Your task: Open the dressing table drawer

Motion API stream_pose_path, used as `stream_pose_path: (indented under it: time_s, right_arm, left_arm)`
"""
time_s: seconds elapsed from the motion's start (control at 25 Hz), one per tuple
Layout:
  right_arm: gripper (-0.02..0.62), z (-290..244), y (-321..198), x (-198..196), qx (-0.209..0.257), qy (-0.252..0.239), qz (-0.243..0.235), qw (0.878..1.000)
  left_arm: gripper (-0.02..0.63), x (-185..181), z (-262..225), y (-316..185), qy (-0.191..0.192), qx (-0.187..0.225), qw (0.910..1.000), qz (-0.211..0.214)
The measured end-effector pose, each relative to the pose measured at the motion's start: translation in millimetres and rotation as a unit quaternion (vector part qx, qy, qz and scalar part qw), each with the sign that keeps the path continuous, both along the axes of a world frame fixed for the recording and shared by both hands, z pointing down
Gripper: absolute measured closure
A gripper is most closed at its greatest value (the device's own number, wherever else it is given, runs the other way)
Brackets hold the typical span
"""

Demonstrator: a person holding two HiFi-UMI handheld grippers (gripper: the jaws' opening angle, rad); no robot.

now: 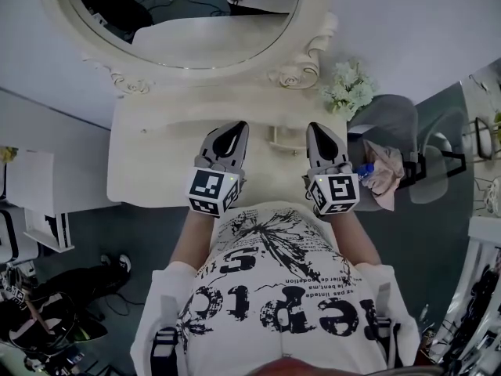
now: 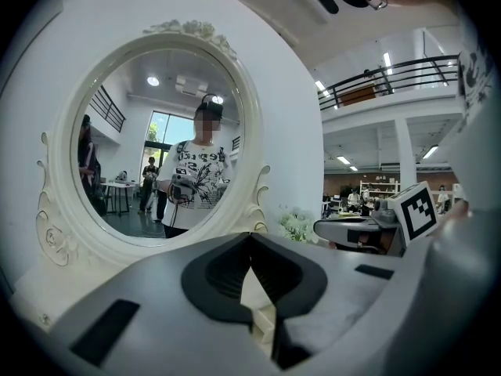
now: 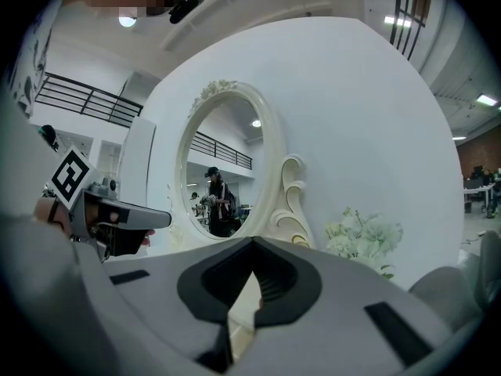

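Note:
The cream dressing table stands under its oval mirror in the head view. Its drawer front is hidden from here. My left gripper hovers over the middle of the table top, pointing at the mirror, its jaws shut on nothing. My right gripper hangs beside it to the right, also shut and empty. A small cream handle-like piece lies between them. In the left gripper view the shut gripper faces the mirror. In the right gripper view the shut gripper faces the mirror frame.
White flowers stand at the table's right end. A grey chair with a pink cloth sits to the right. A white cabinet is at the left, with cables and gear on the floor.

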State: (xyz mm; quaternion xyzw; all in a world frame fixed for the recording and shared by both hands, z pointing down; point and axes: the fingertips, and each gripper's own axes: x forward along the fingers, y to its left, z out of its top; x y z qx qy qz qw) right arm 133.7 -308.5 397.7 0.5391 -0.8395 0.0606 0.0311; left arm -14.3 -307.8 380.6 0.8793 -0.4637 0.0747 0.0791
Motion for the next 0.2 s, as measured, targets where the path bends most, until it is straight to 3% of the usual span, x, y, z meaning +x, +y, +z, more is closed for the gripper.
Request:
stream_pose_path:
  time_s: [0.2]
  right_arm:
    - [0.578, 1.1, -3.0, 0.9, 0.000, -0.001, -0.001, 1.000]
  left_arm:
    - [0.588, 1.6, -0.7, -3.7, 0.000, 0.001, 1.0000, 0.002]
